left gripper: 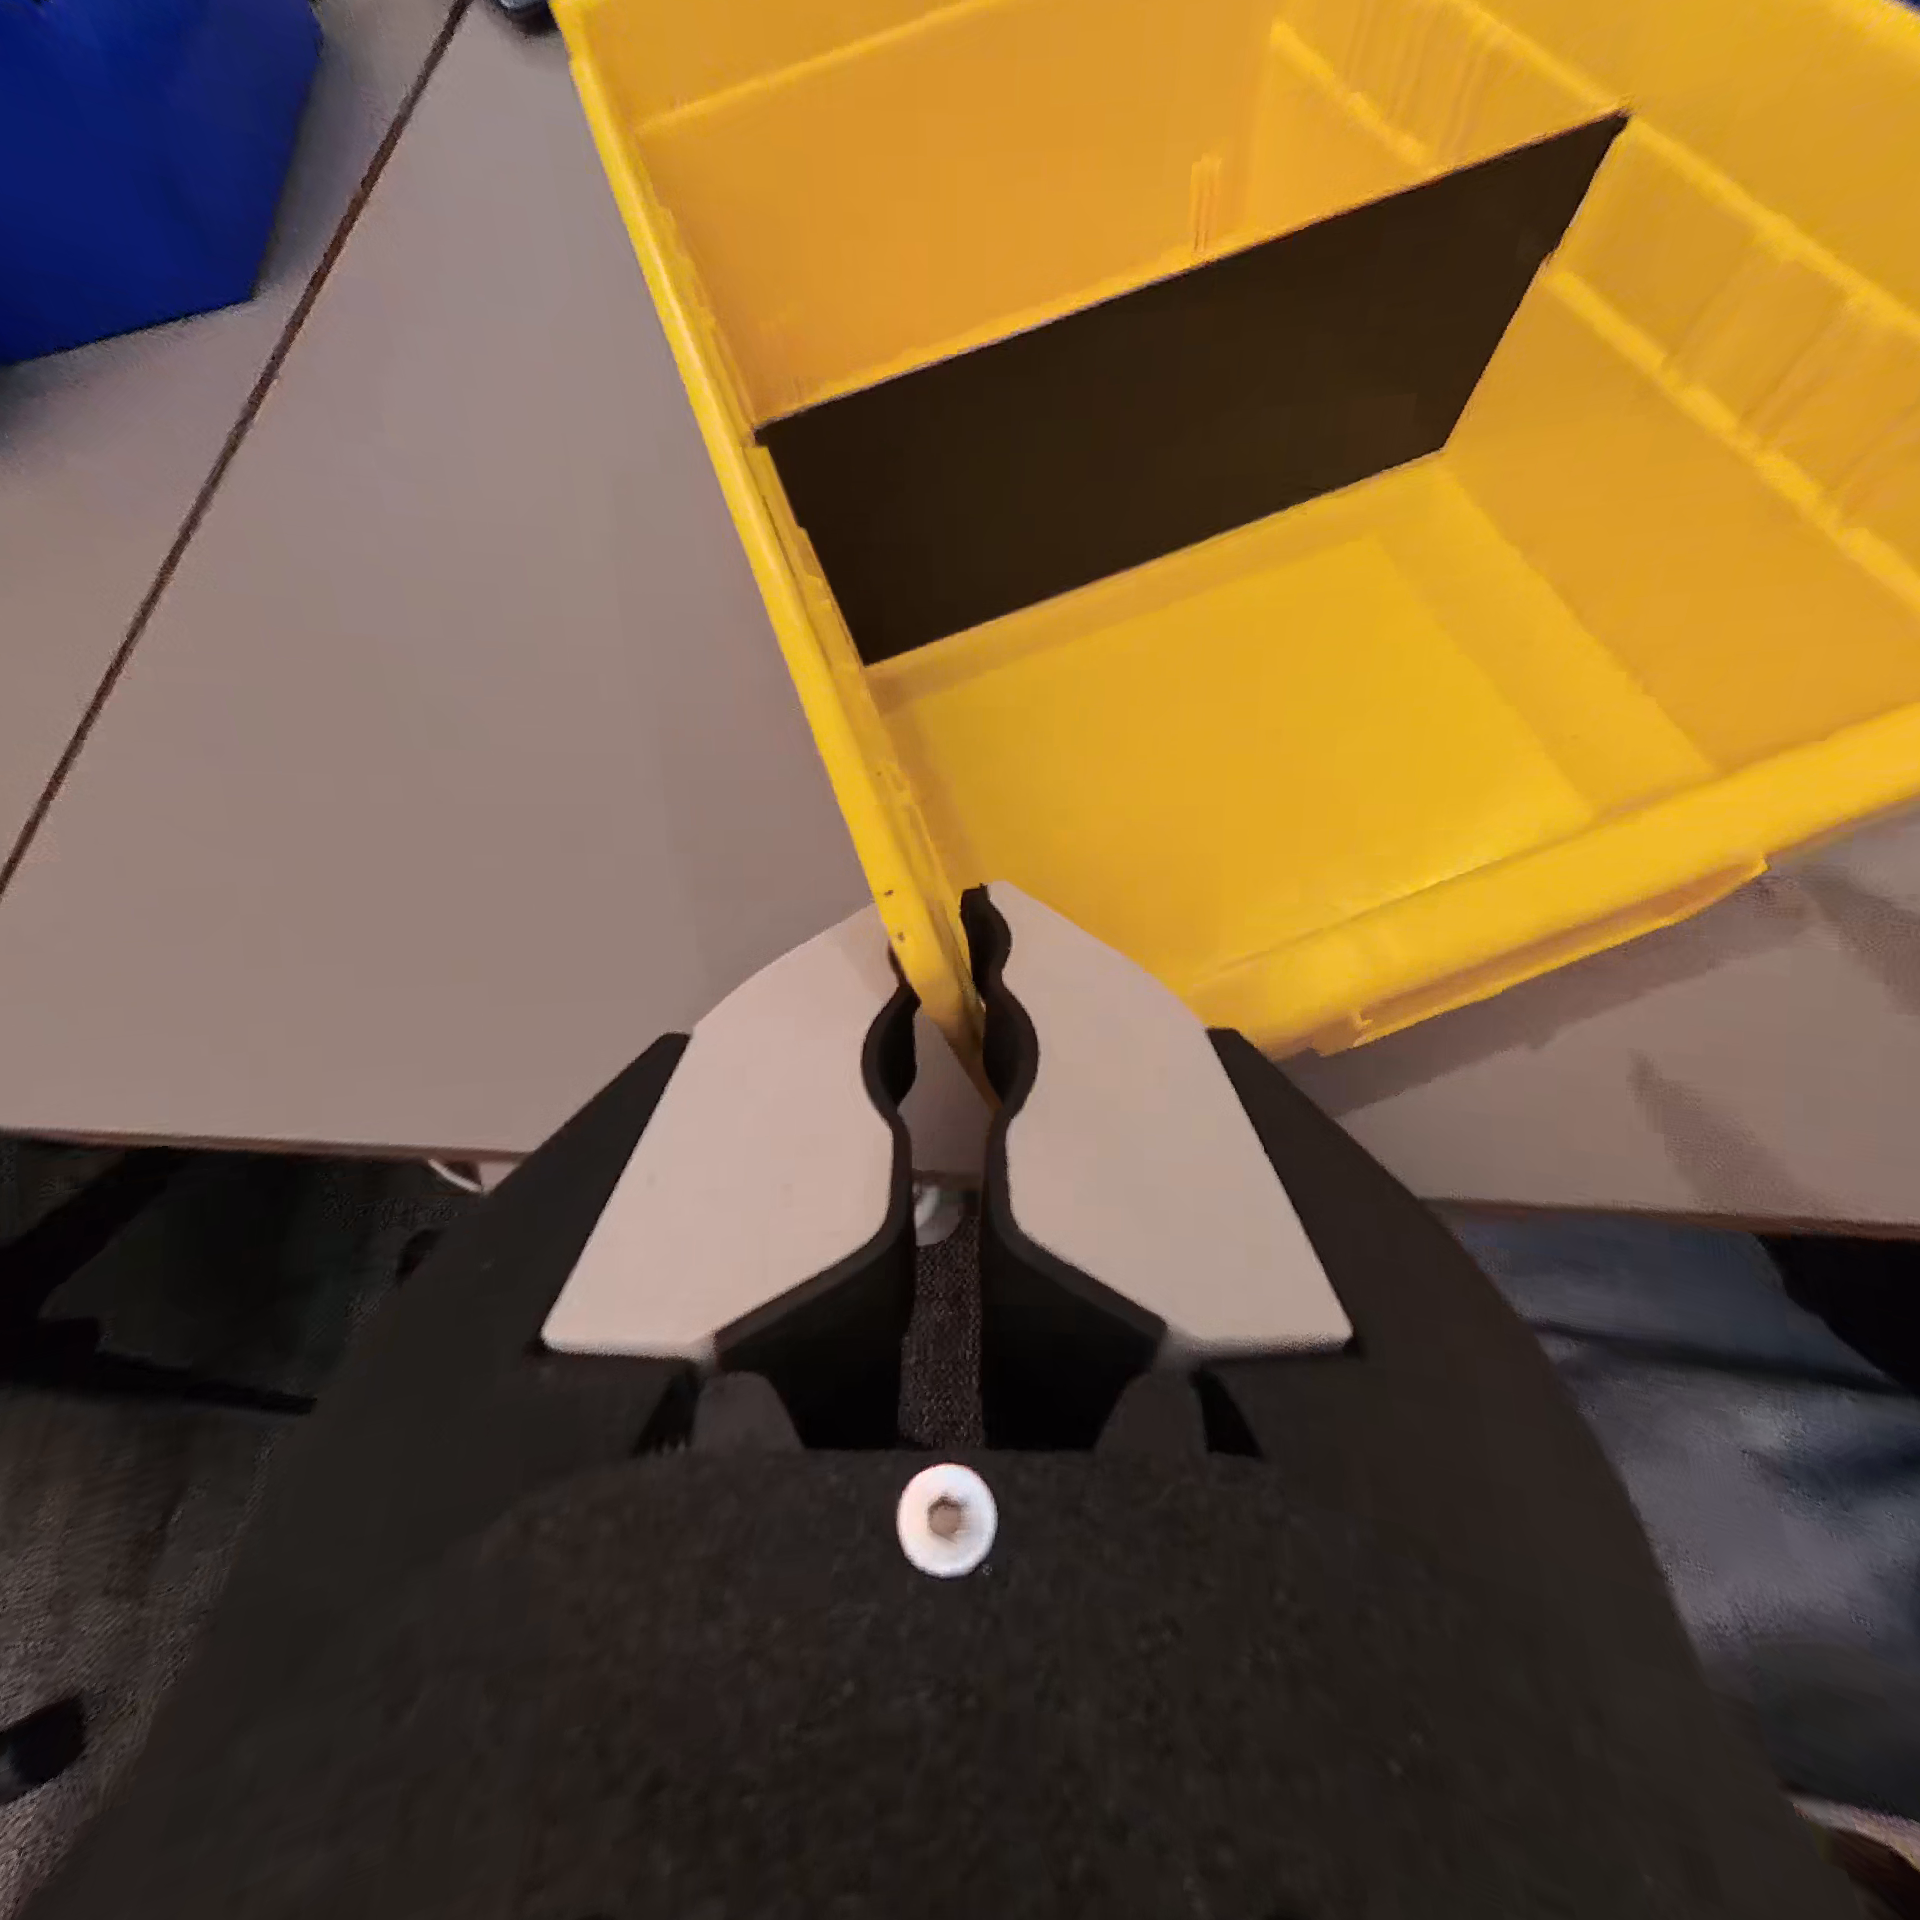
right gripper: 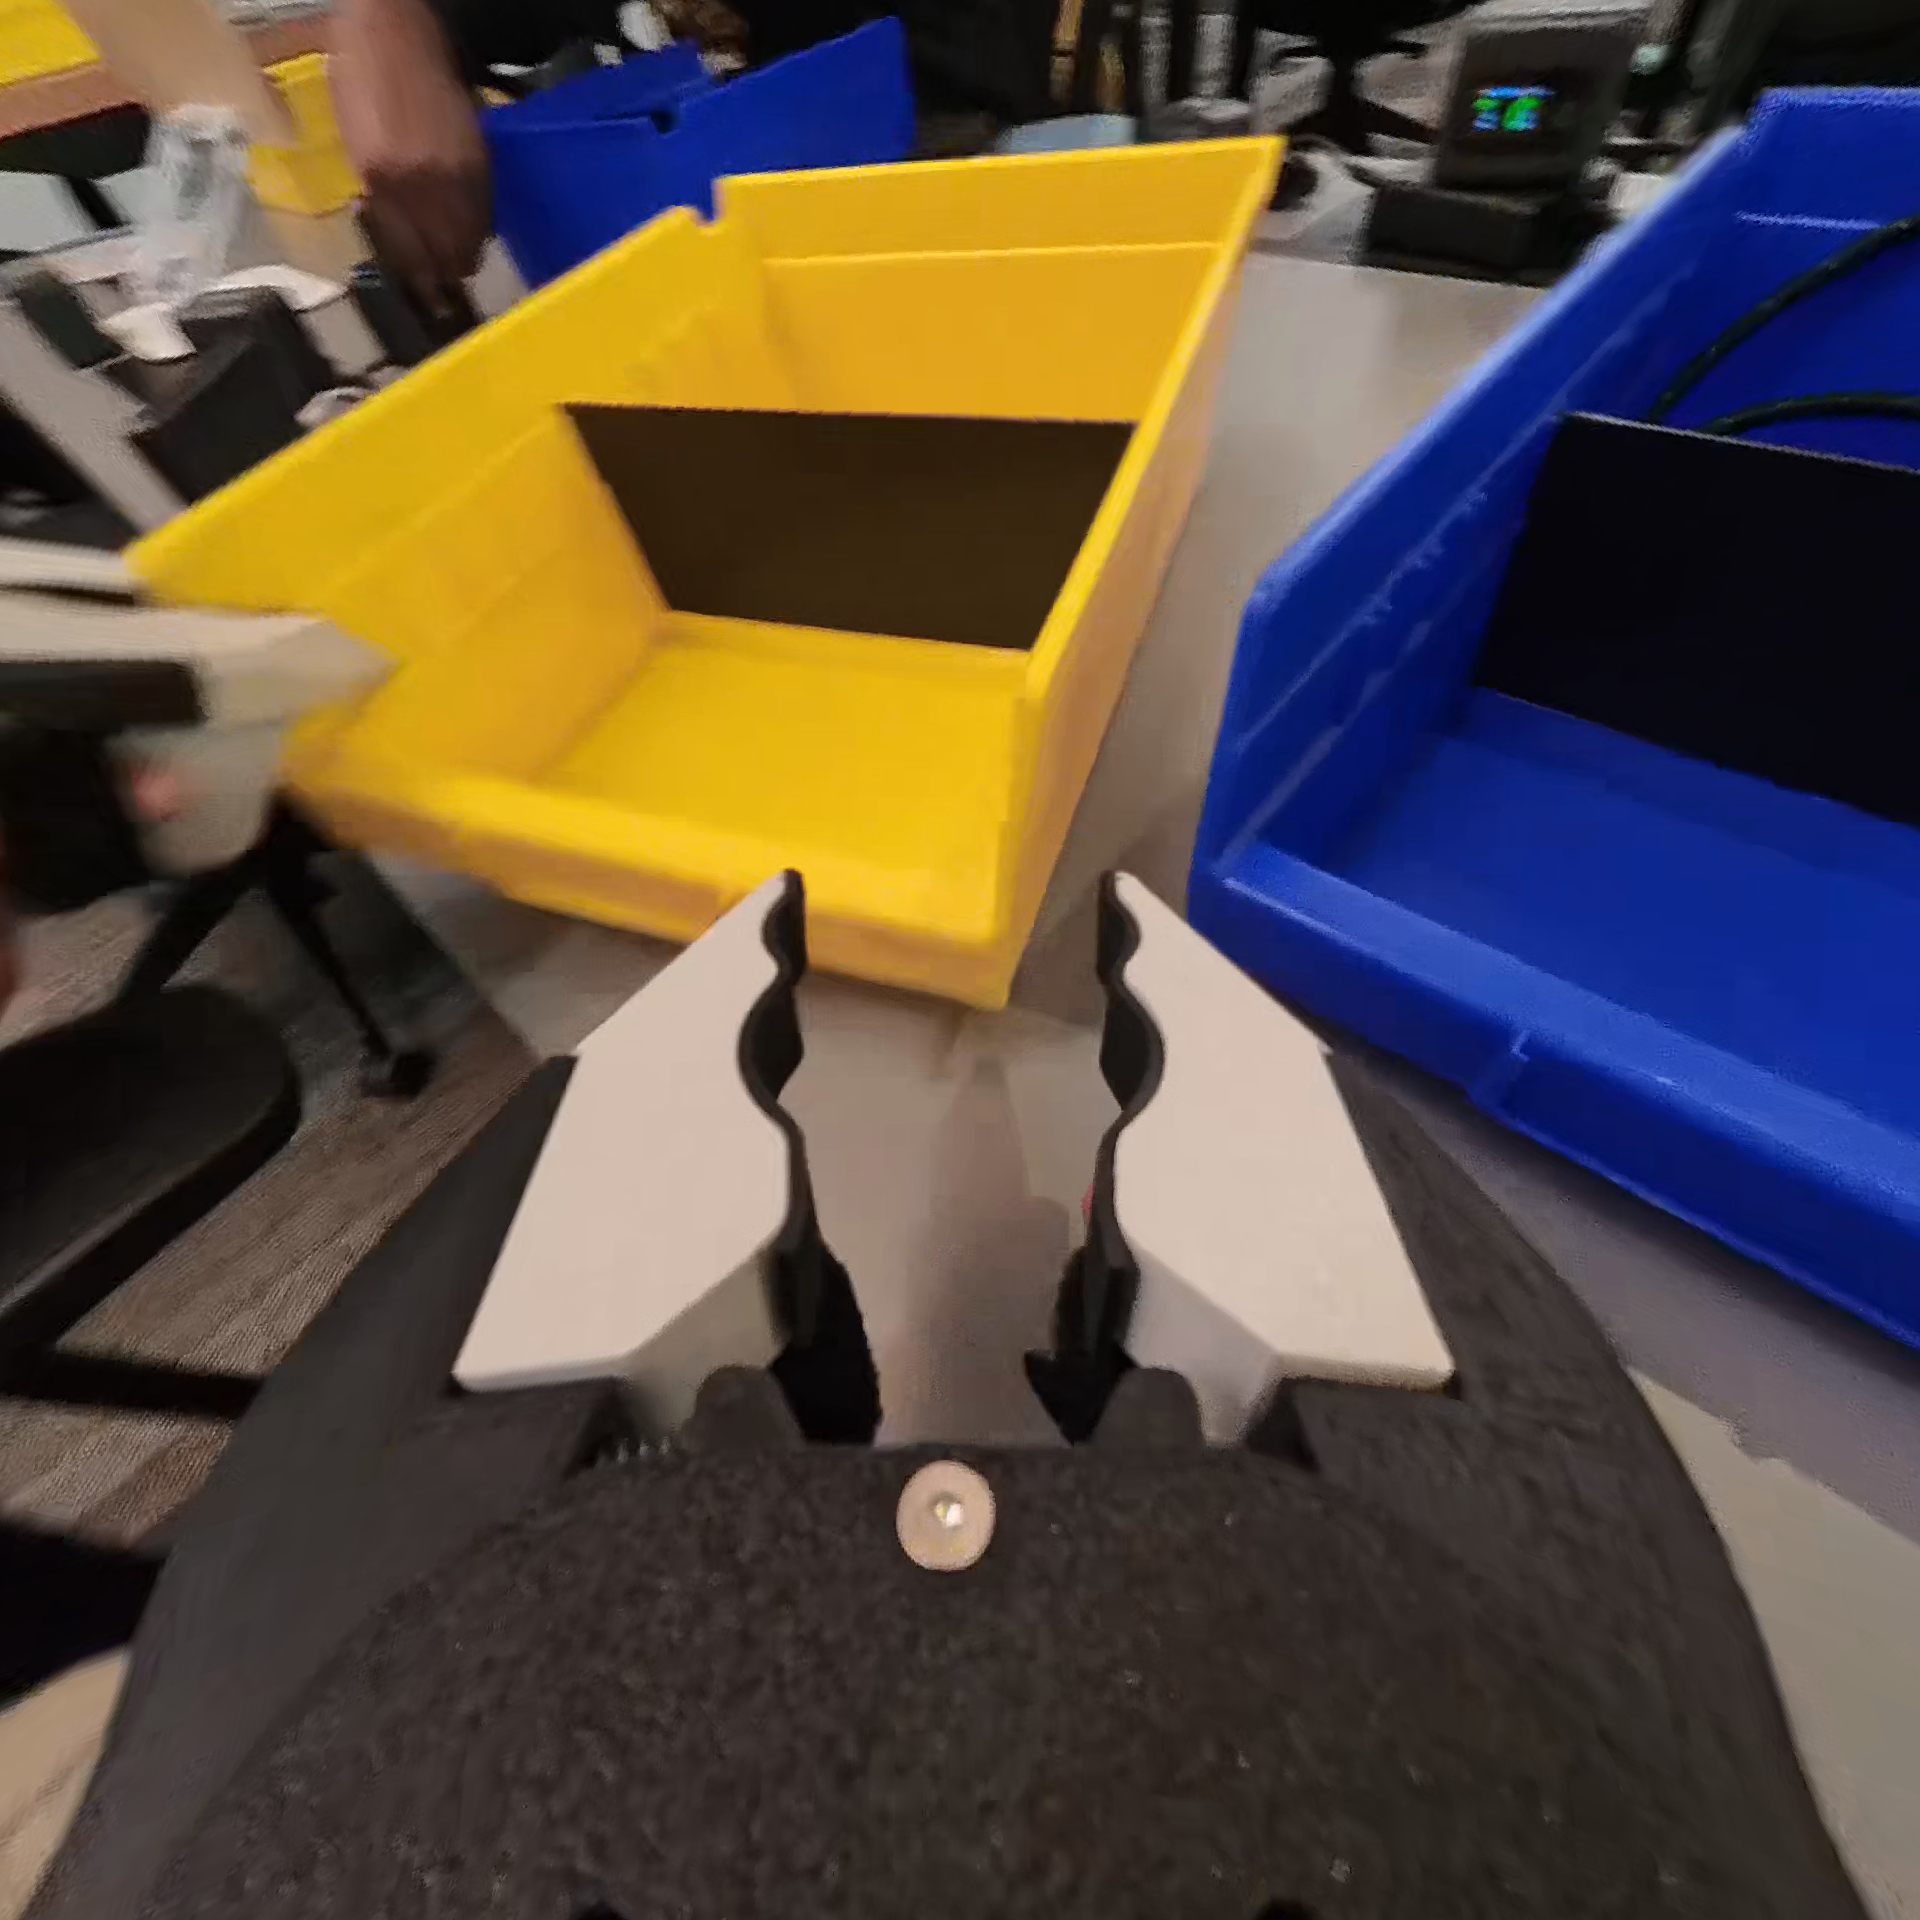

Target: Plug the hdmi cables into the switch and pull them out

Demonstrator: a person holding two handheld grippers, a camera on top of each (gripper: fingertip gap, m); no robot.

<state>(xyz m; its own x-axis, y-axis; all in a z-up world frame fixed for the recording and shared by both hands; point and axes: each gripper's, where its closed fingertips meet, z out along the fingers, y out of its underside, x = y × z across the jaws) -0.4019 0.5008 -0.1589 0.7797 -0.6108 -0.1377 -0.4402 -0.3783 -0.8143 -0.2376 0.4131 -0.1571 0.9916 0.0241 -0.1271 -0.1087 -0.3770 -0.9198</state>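
No HDMI switch shows in either view. A dark cable (right gripper: 1787,301) lies in the back compartment of the blue bin (right gripper: 1558,997). My left gripper (left gripper: 940,925) is shut on the left side wall of the yellow bin (left gripper: 1299,790), near its front corner. The bin has a black divider (left gripper: 1143,447) across its middle and both compartments look empty. In the right wrist view the left gripper (right gripper: 301,665) shows at the yellow bin's (right gripper: 790,769) left wall. My right gripper (right gripper: 953,888) is open and empty, just in front of the yellow bin's front lip, above the table.
The grey table (left gripper: 436,727) carries both bins side by side, the blue one to the right with its own dark divider (right gripper: 1714,623). Another blue bin (right gripper: 686,135) stands behind. A person's arm (right gripper: 416,156) reaches in at the far left. The table's front edge (left gripper: 260,1143) is close.
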